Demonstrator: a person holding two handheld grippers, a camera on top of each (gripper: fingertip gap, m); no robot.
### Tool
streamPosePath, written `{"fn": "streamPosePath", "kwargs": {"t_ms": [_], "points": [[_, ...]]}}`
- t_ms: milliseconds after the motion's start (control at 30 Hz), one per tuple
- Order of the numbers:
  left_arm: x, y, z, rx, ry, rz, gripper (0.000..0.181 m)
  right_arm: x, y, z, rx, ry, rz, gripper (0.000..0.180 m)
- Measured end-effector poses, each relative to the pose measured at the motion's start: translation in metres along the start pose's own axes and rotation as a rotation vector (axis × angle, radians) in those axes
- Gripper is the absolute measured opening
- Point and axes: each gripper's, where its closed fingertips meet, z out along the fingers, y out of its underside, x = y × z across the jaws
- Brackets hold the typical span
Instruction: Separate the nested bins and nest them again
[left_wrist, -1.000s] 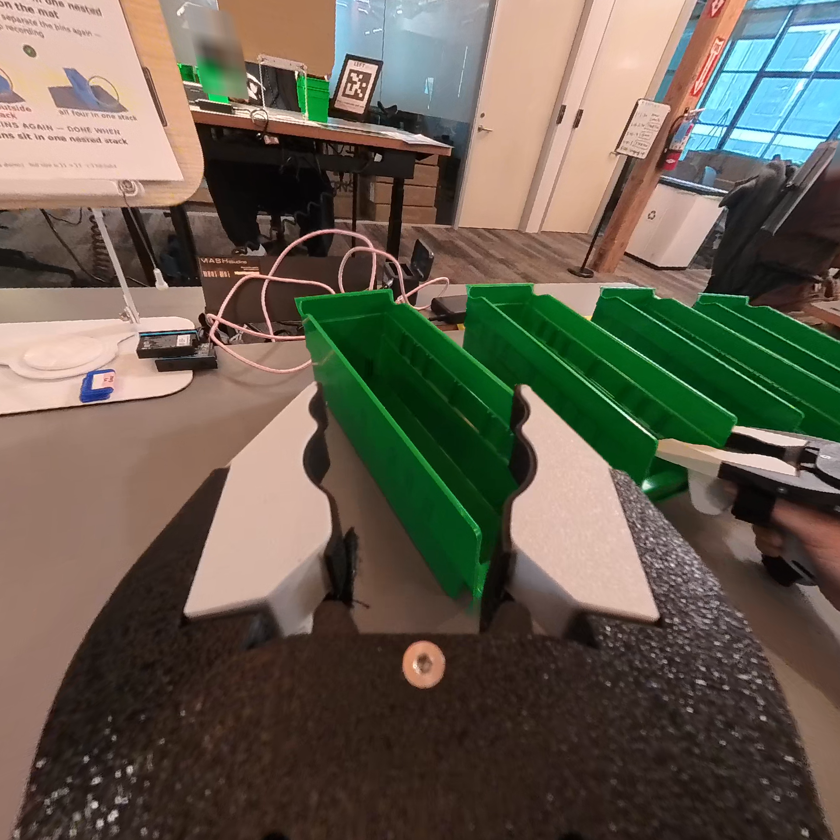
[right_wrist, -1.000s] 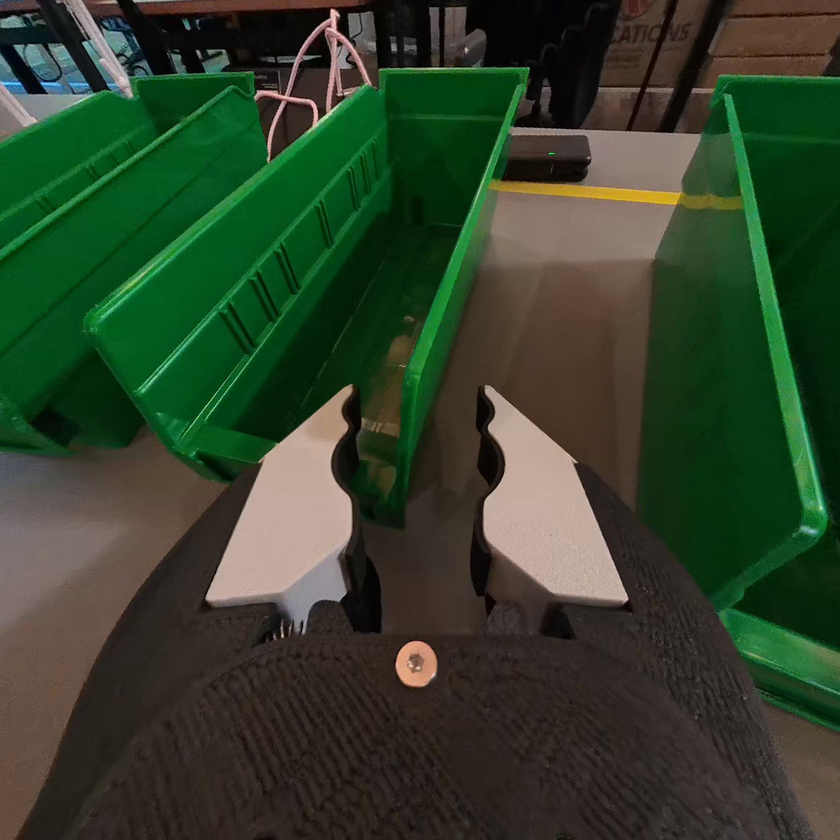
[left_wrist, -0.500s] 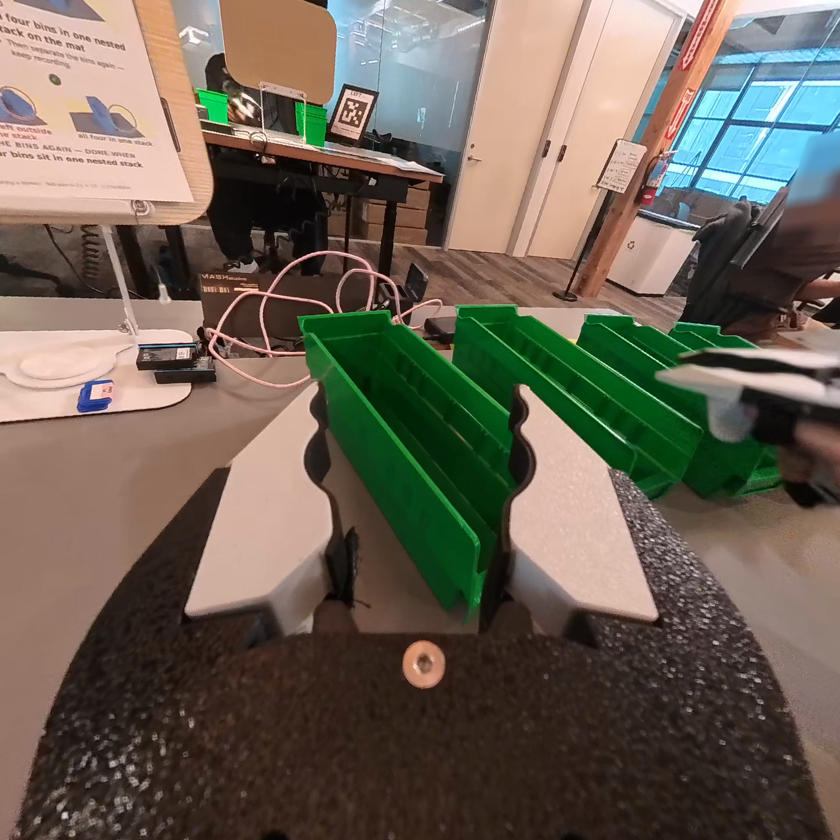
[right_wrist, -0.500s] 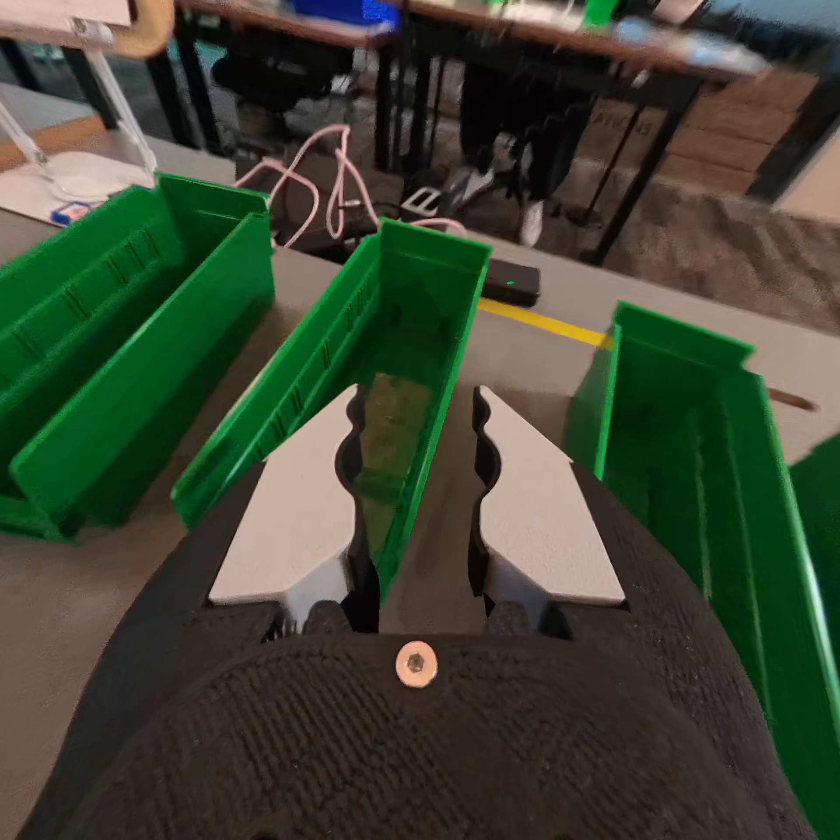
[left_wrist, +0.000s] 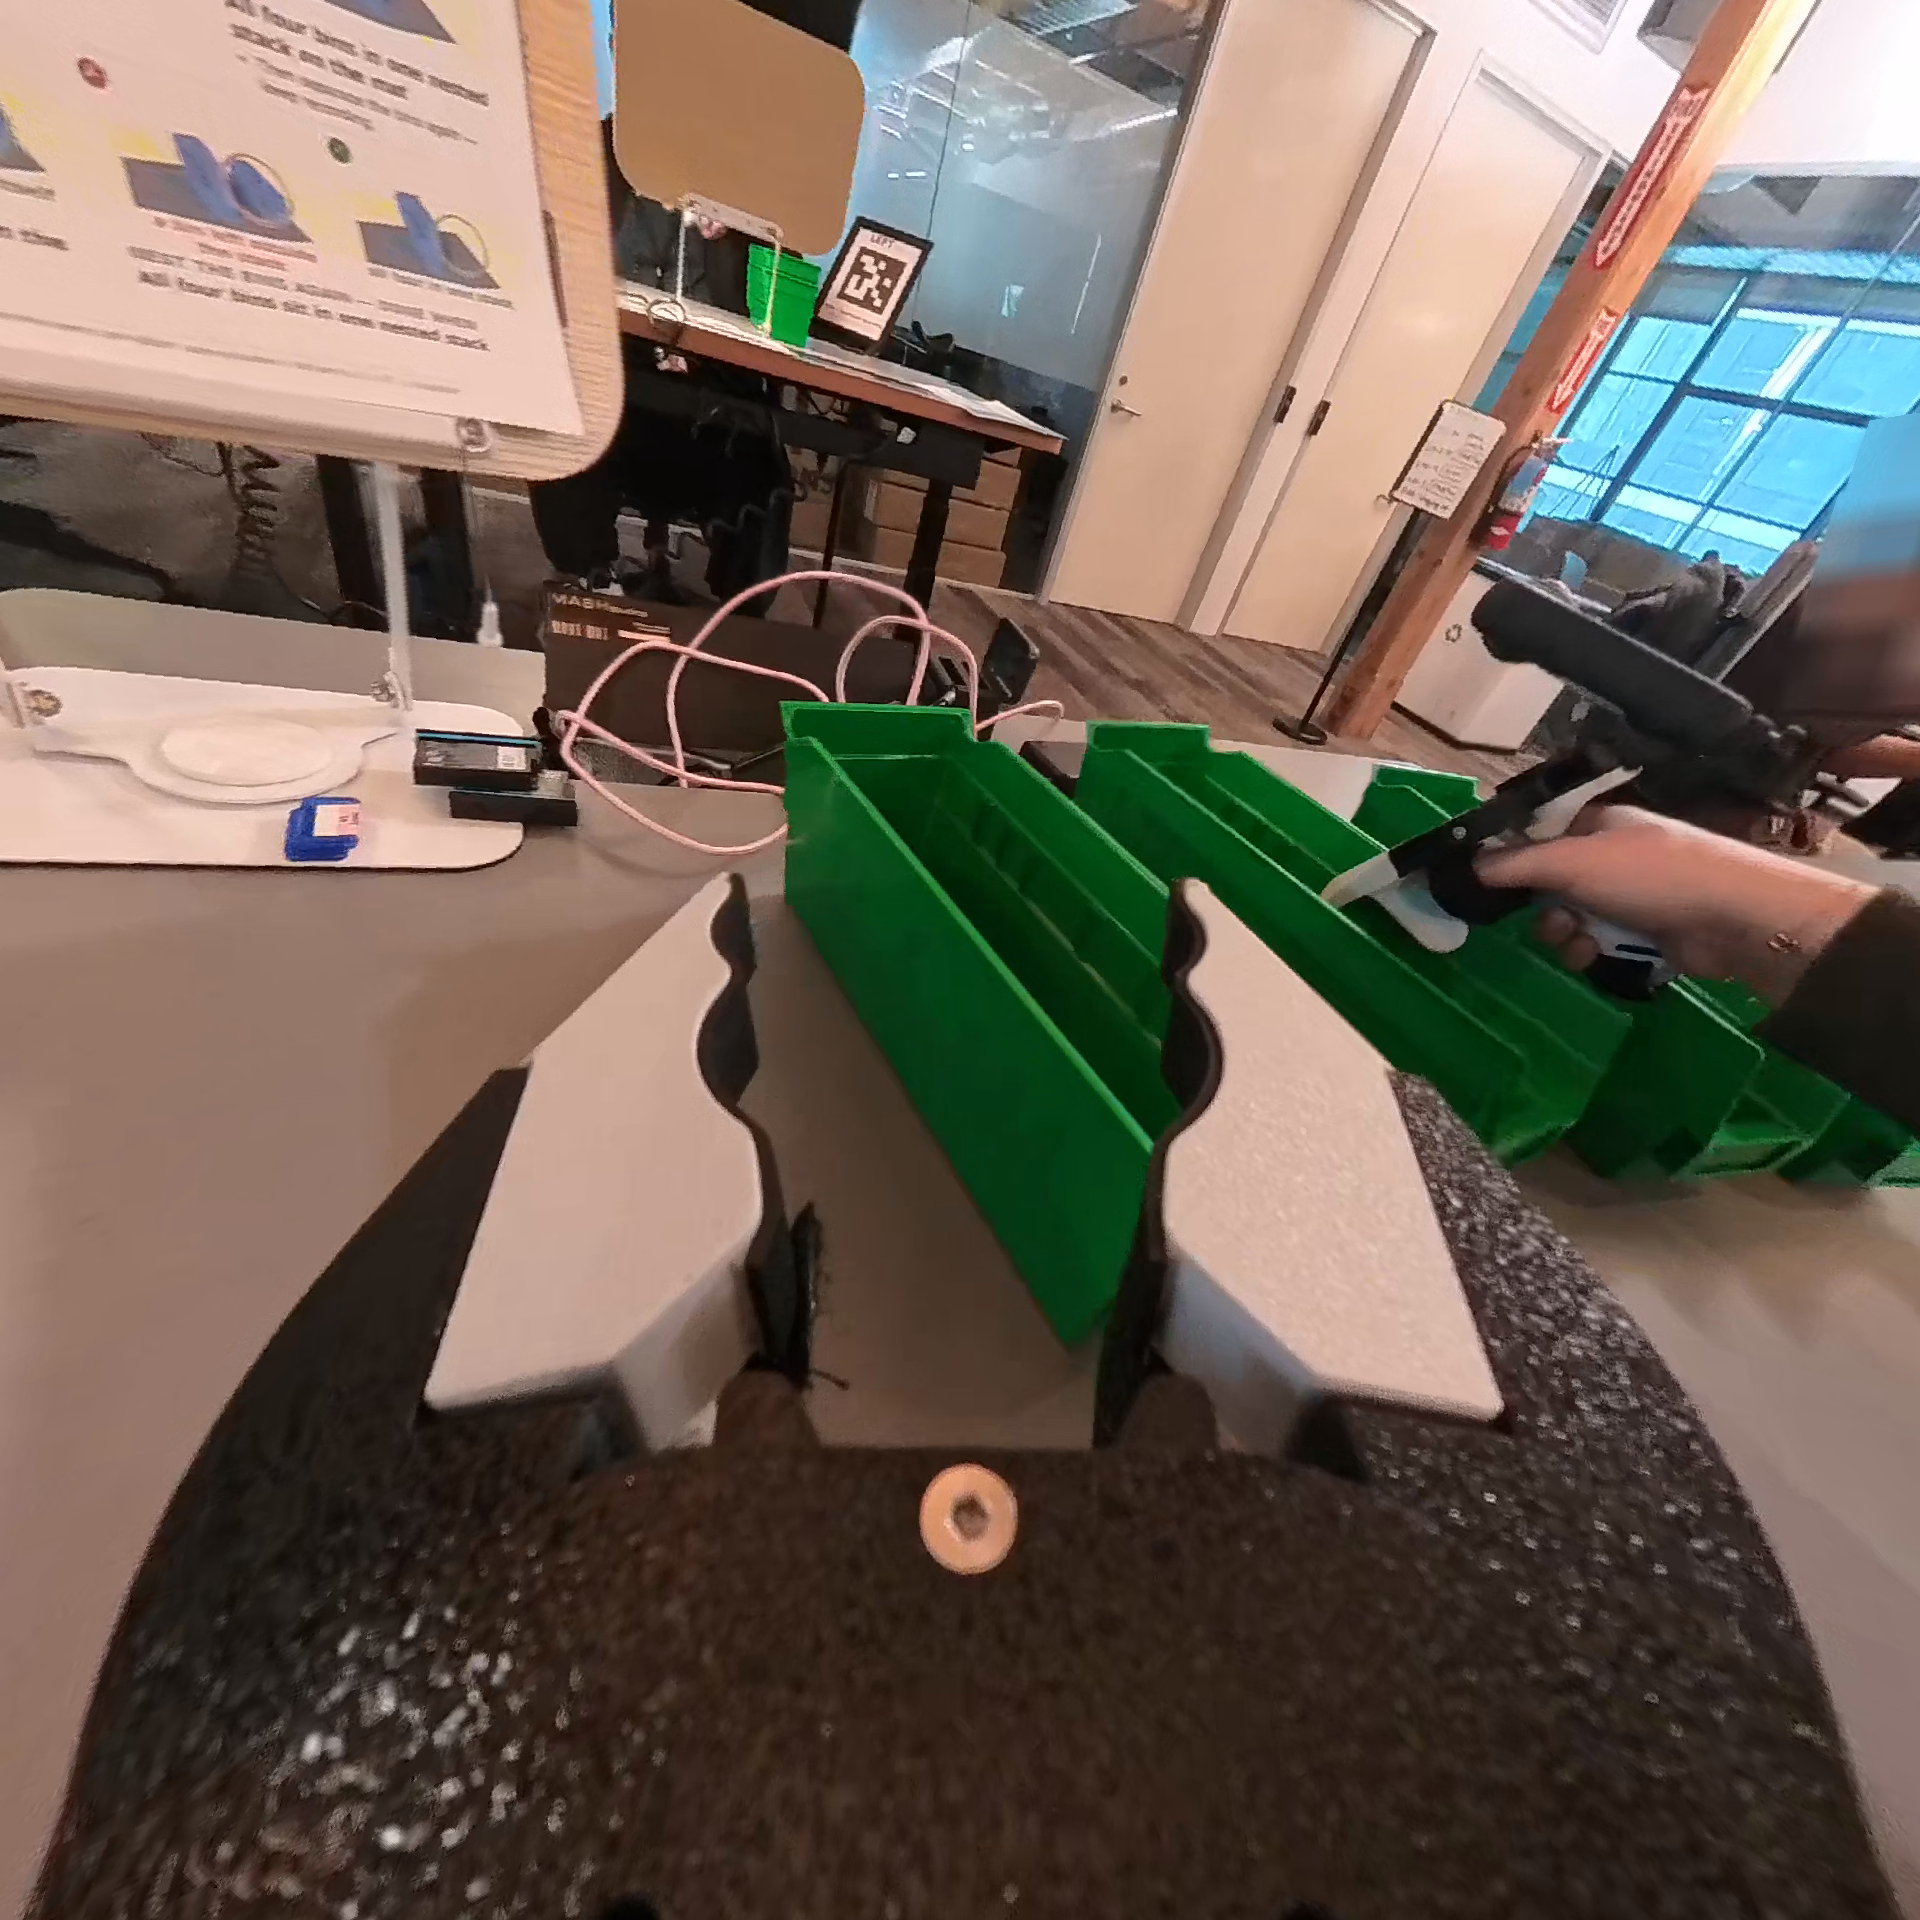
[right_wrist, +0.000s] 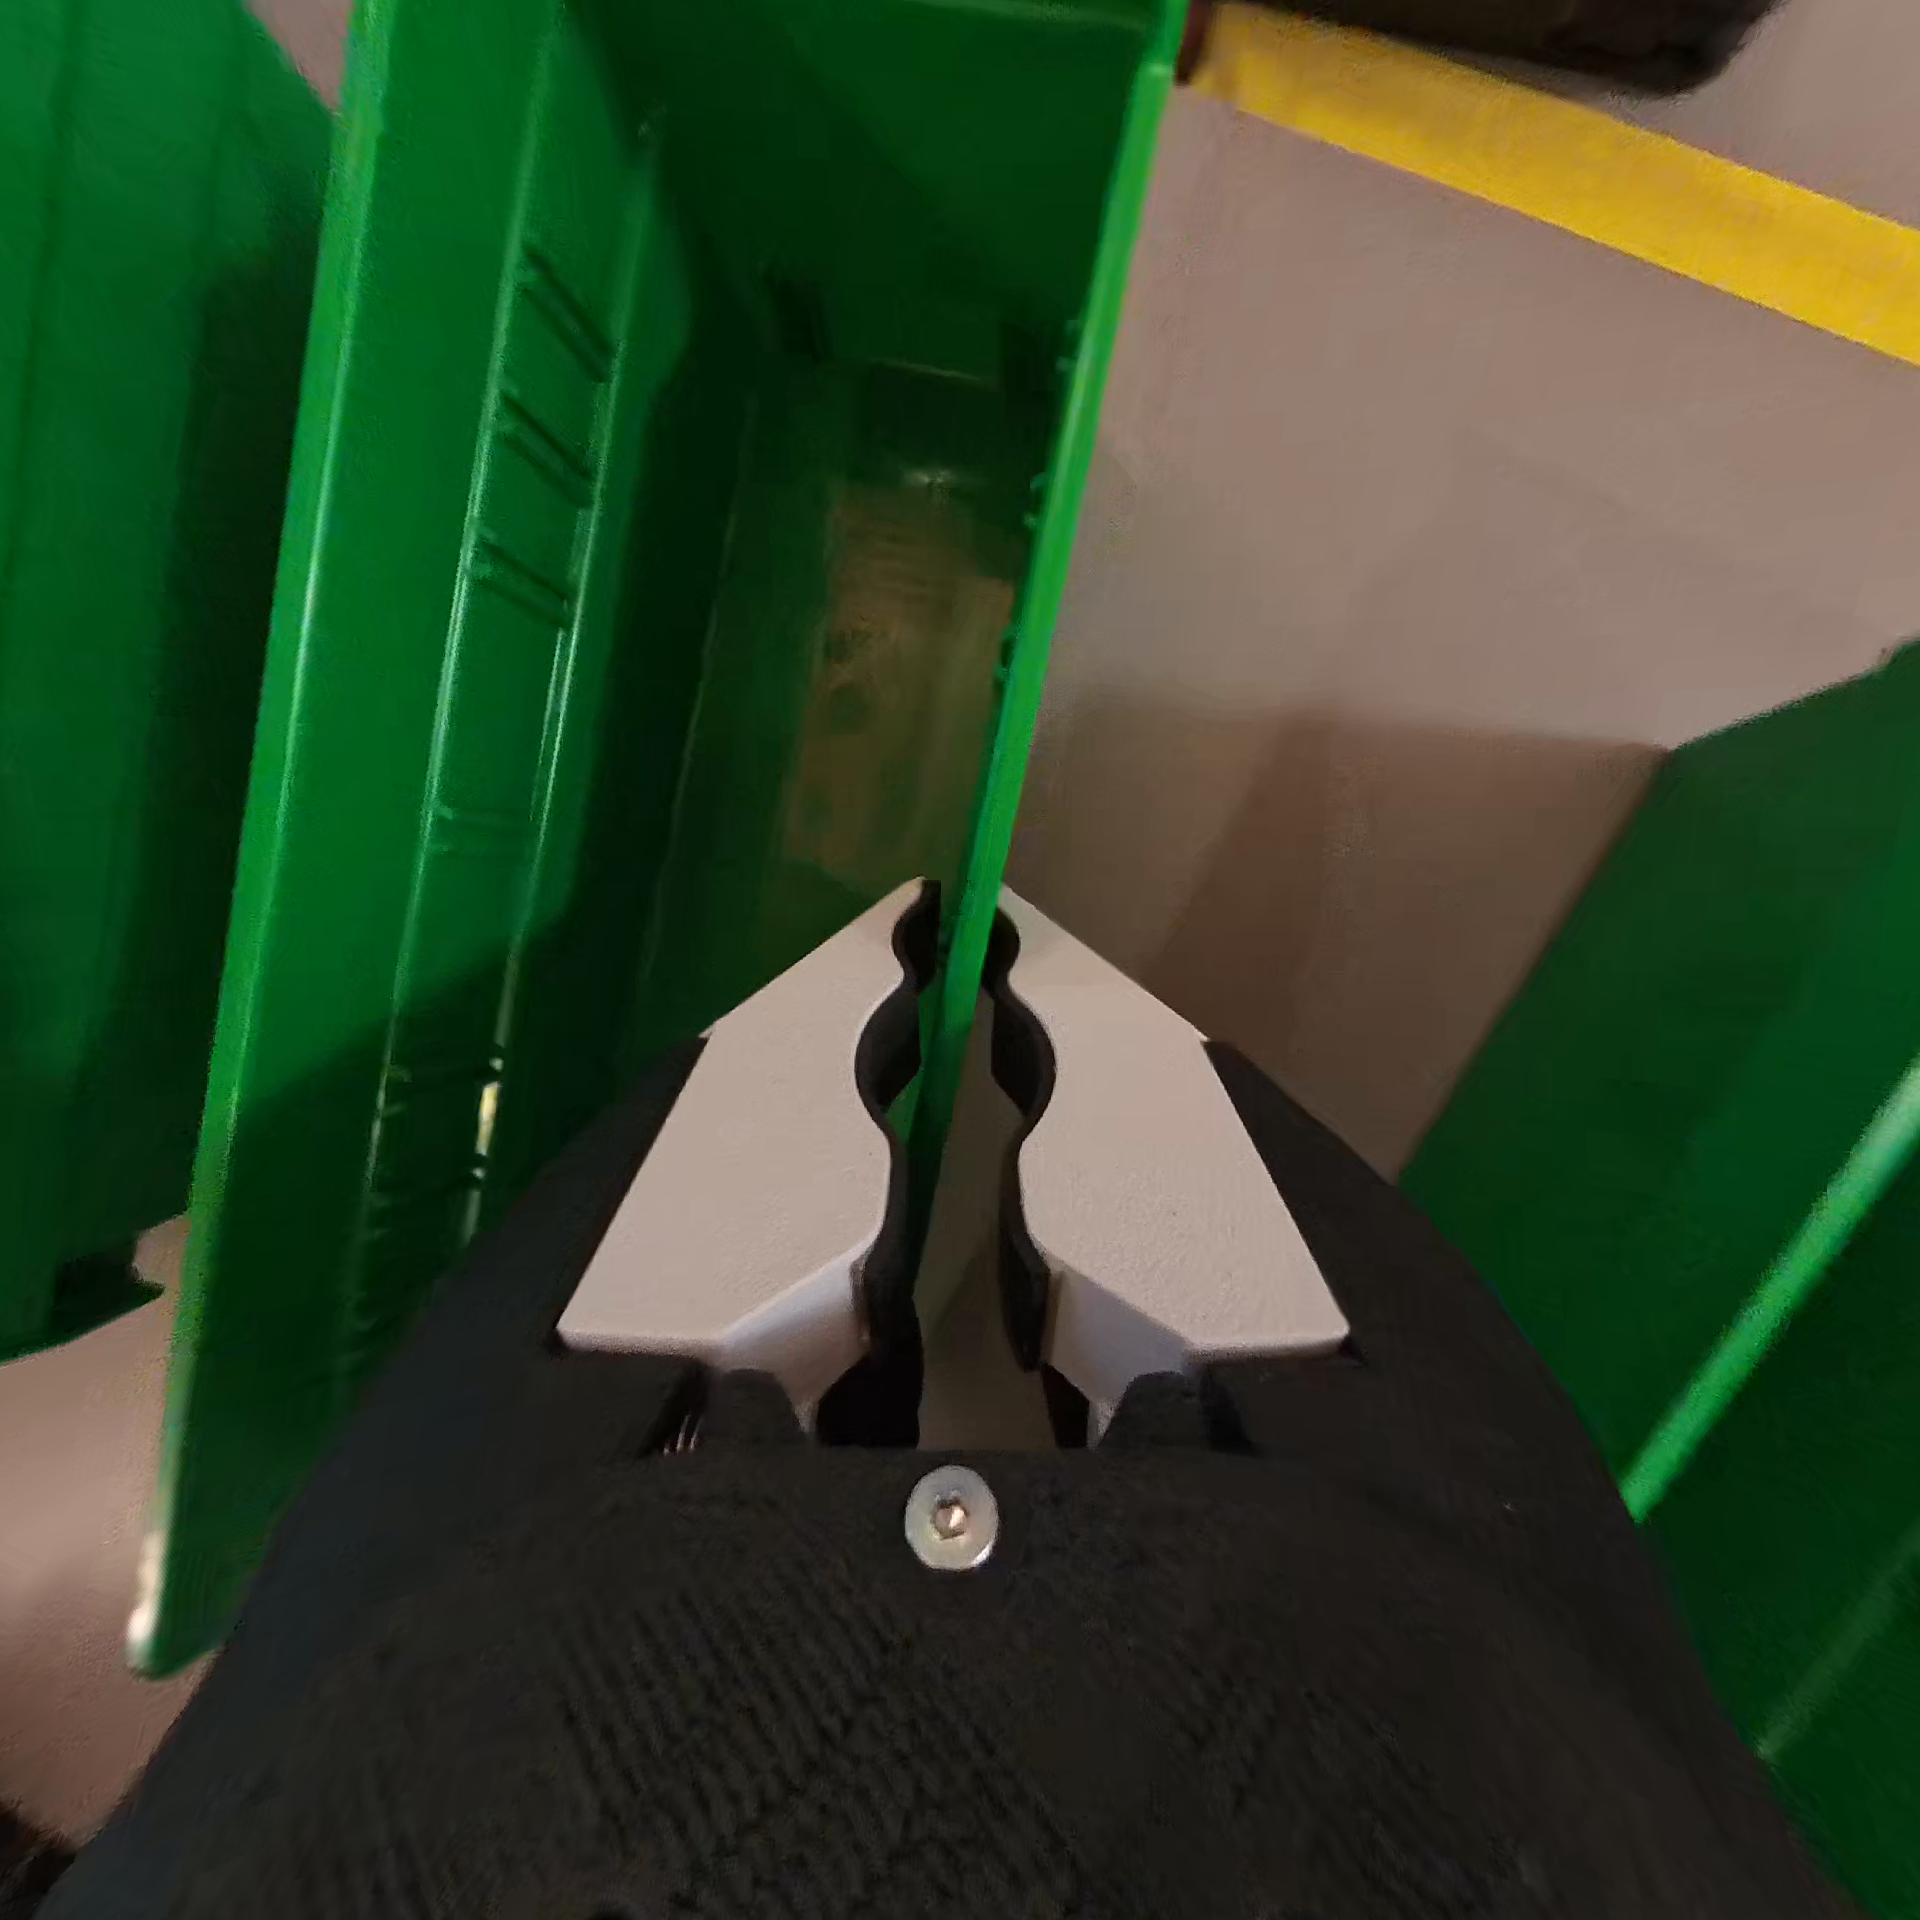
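Note:
Several long green bins lie side by side on the grey table (left_wrist: 260, 1039). My left gripper (left_wrist: 956, 888) is open; the near end of the leftmost bin (left_wrist: 935, 997) stands between its fingers, its left wall close to the right pad and far from the left pad. My right gripper (right_wrist: 961, 914) is shut on the thin right wall of a green bin (right_wrist: 623, 623), both black pads pressed on the rim. The left wrist view shows it (left_wrist: 1382, 894), held by a hand, on the second bin (left_wrist: 1299, 914).
More green bins lie at the right (right_wrist: 1714, 1039) and left (right_wrist: 104, 623) of the held one. Yellow tape (right_wrist: 1558, 187) crosses the table behind. A white mat (left_wrist: 208, 769), small black boxes (left_wrist: 488, 758), pink cable (left_wrist: 727, 665) and a sign board (left_wrist: 291, 208) stand at the back left.
My right gripper's pads closed from open onto the bin's right wall, which had stood loose between them. The left gripper stayed open around the leftmost bin's end.

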Motion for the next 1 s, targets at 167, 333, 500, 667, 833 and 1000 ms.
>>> {"fn": "streamPosePath", "kwargs": {"t_ms": [167, 333, 500, 667, 833, 1000], "points": [[-0.009, 0.000, -0.009, 0.005, -0.013, -0.029, 0.077, -0.013, -0.001, 0.001, -0.035, -0.036, -0.032, 0.004], [-0.012, 0.000, -0.016, 0.010, -0.022, -0.031, 0.076, -0.009, -0.011, -0.015, -0.034, -0.015, -0.001, 0.004], [-0.014, 0.002, -0.020, 0.008, -0.027, -0.040, 0.076, -0.010, -0.037, -0.049, 0.036, -0.044, 0.080, 0.004], [-0.015, 0.004, -0.023, 0.001, -0.030, -0.042, 0.076, -0.043, -0.069, -0.076, 0.108, -0.141, 0.134, 0.004], [-0.017, 0.006, -0.023, -0.002, -0.042, -0.039, 0.076, -0.091, -0.085, -0.078, 0.115, -0.221, 0.247, 0.004], [-0.009, 0.010, -0.019, -0.021, -0.025, -0.023, 0.075, -0.131, -0.082, -0.064, 0.055, -0.184, 0.230, 0.005]]}}
